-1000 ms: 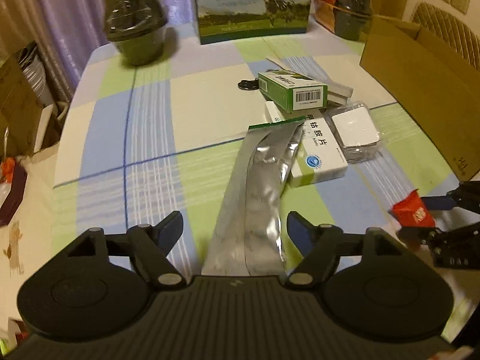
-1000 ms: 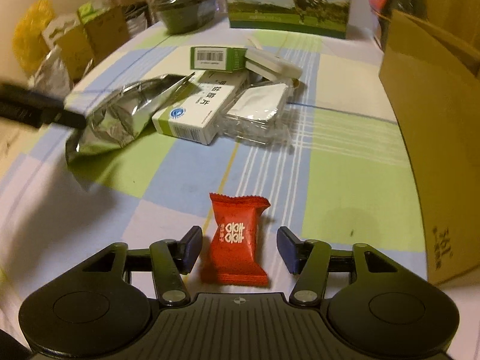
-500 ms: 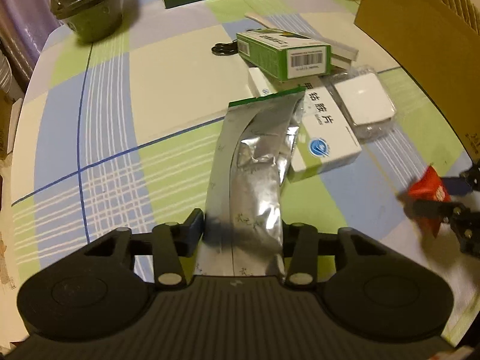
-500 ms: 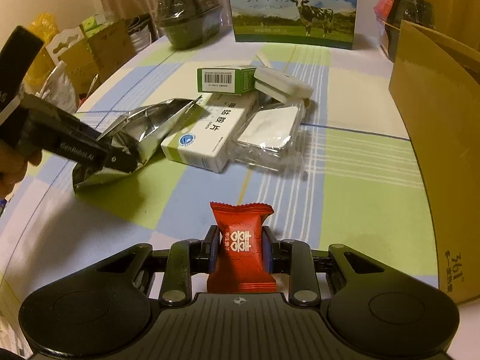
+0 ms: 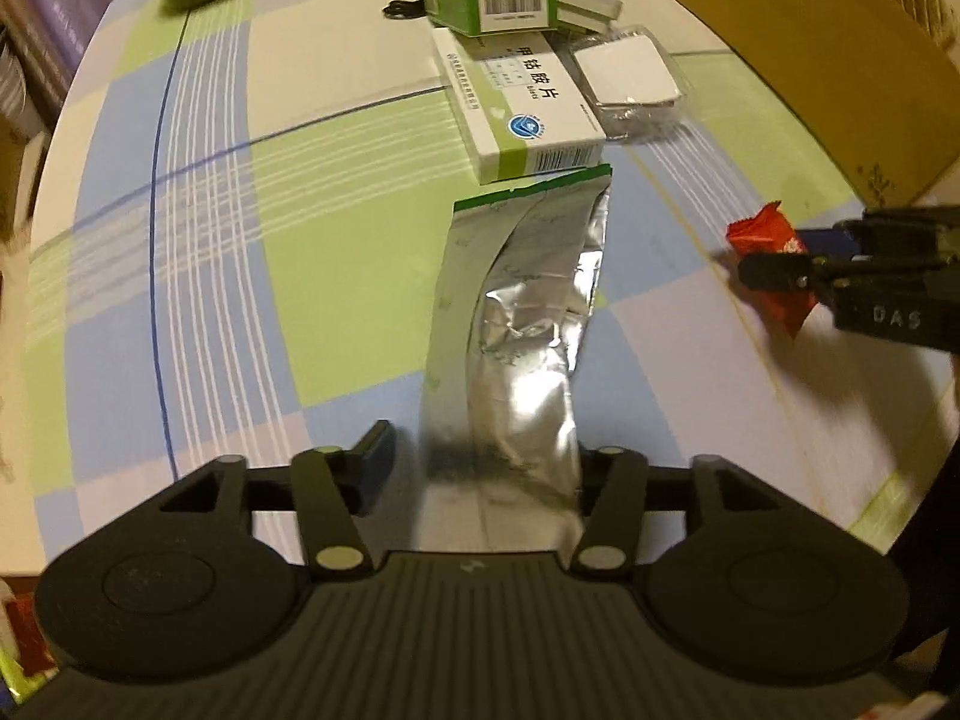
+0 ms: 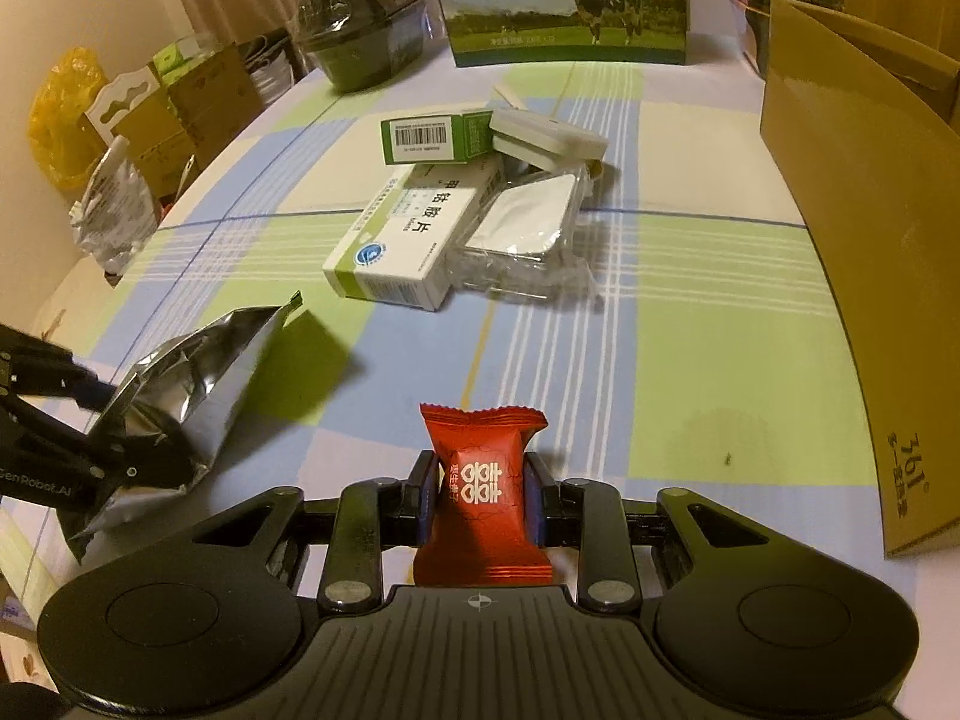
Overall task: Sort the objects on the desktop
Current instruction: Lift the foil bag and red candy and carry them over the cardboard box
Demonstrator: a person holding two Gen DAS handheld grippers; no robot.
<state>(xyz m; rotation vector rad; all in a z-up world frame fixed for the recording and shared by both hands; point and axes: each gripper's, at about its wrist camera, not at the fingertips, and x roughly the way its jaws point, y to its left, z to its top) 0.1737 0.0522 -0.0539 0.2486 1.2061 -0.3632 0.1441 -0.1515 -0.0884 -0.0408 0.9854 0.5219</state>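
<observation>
Jaws of right gripper [image 6: 480,501] clamped on red candy [image 6: 485,495], left gripper [image 5: 486,468] pinching foil pouch [image 5: 519,348]; medicine boxes [image 6: 414,240] remain on tabletop [image 6: 690,276], nothing visibly sorted.

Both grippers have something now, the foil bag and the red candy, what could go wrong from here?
1. The left gripper grips the foil bag only at its near end, and the left finger looks slightly off the foil; the limp, crinkled bag may slip or sag.
2. The bag's far end lies close to the white medicine box, so swinging it might knock the pile.
3. The right gripper pinches the candy by its wrapper, which could twist loose.
</observation>
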